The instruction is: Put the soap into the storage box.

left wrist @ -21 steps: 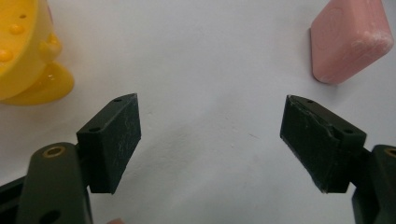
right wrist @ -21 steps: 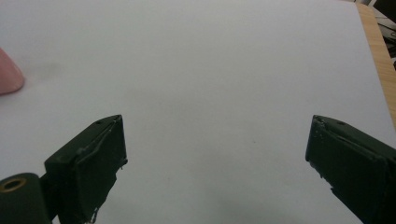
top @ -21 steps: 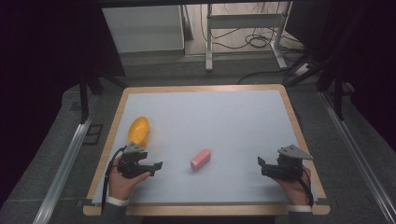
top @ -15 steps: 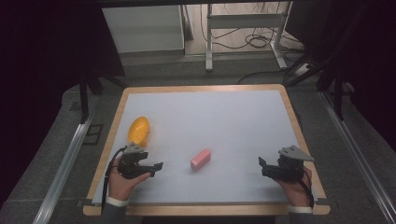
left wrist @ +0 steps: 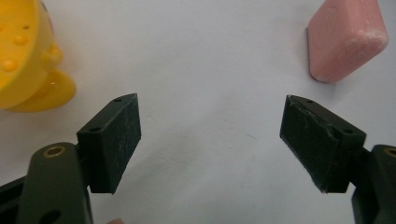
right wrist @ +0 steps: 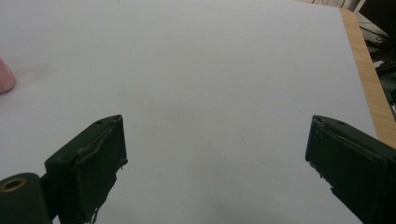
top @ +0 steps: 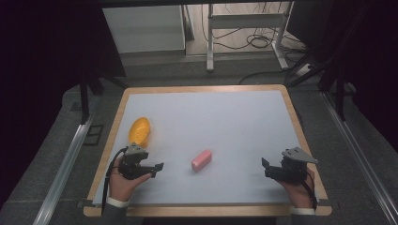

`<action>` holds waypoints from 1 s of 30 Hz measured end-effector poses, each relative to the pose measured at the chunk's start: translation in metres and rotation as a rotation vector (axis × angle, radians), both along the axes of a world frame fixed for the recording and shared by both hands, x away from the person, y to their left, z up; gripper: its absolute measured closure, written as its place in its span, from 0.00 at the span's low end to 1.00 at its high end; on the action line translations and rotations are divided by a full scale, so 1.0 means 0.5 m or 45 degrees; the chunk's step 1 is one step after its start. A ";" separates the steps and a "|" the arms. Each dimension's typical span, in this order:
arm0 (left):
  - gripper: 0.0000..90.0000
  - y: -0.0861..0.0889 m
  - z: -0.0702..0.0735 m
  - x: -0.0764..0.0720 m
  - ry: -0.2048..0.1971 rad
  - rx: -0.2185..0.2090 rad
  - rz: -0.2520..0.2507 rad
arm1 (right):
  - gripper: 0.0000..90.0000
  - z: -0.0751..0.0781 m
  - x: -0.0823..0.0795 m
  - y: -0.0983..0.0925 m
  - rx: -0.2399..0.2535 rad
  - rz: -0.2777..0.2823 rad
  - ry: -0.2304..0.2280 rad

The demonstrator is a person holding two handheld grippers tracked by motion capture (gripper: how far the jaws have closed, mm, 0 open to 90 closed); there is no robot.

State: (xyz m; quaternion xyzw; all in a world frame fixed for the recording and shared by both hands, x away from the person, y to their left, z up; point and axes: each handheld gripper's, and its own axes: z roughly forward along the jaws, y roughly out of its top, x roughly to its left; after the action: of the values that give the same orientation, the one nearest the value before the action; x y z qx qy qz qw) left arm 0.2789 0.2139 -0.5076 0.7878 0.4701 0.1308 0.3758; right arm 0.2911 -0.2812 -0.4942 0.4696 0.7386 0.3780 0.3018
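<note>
At the left of the table (top: pixel 202 110), a yellow bumpy toy (top: pixel 140 131) lies near the wooden edge, its long axis running away from the person. Just below it the left gripper (top: pixel 158 168) rests on the white surface, jaws spread wide with nothing between them, pointing right toward the pink block (top: pixel 202 160). That block sits near the middle of the table's near half, well apart from both grippers, its long axis slanting from near-left to far-right. At the right, the right gripper (top: pixel 265 165) points left toward the block, its jaws likewise spread and bare.
</note>
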 end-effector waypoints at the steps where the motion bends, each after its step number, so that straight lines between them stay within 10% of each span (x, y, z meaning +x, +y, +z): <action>1: 0.24 0.001 0.002 -0.001 -0.005 0.003 0.008 | 0.05 0.000 -0.001 0.000 -0.002 0.006 -0.003; 30: 0.25 0.001 0.051 -0.020 -0.009 0.030 0.030 | 0.05 -0.002 0.002 -0.024 0.032 0.014 0.033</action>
State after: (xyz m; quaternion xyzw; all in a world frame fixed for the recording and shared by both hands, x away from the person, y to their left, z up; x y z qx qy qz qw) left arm 0.2691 0.2145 -0.4820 0.7861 0.4766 0.1435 0.3664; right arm 0.2922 -0.2934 -0.4950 0.4740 0.7402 0.3828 0.2844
